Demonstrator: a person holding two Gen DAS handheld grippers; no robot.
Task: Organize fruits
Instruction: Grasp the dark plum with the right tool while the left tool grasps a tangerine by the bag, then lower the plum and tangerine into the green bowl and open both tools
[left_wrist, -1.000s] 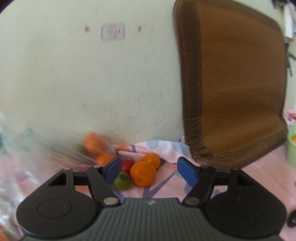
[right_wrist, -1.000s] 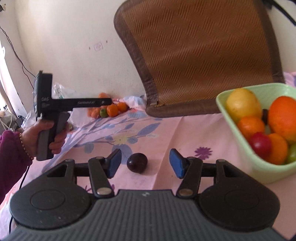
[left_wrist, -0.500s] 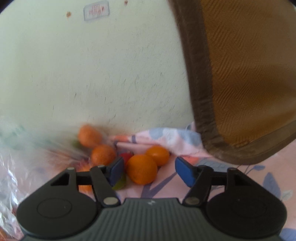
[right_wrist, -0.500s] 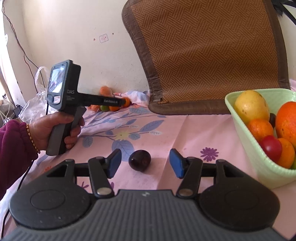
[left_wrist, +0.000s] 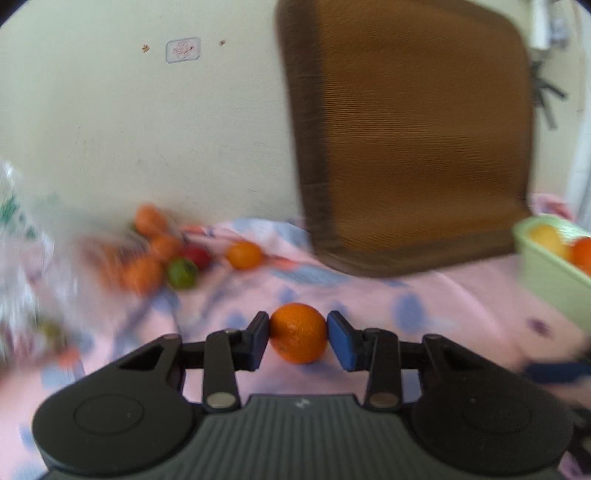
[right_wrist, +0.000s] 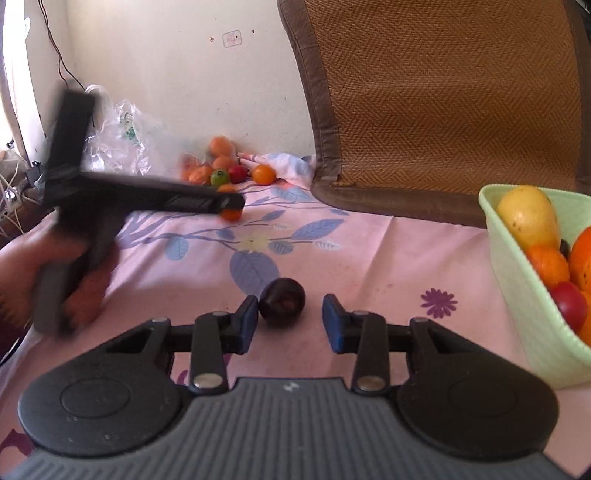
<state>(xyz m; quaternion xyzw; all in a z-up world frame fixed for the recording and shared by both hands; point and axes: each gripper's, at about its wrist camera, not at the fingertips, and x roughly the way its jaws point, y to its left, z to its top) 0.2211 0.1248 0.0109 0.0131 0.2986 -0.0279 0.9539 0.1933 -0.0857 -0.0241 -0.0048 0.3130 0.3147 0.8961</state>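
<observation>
Since a moment ago my left gripper has pulled back from the fruit pile by the wall with an orange pinched between its blue pads, both touching the peel; seen from my right wrist, that gripper is a dark smear and only a sliver of the orange shows under its tip. From large to small: the woven brown mat leans on the wall, its top and right edge cut off. Below it spreads the pink flowered cloth covering the table. A pale green basket sits at the right, cropped by the frame, heaped with a yellow fruit, oranges and a red one (others are half hidden behind these). A crumpled plastic bag lies left of the pile. My right gripper stands wide open, low over the cloth, with the dark plum between its fingers, just beside the left pad; whether they touch I cannot tell.
</observation>
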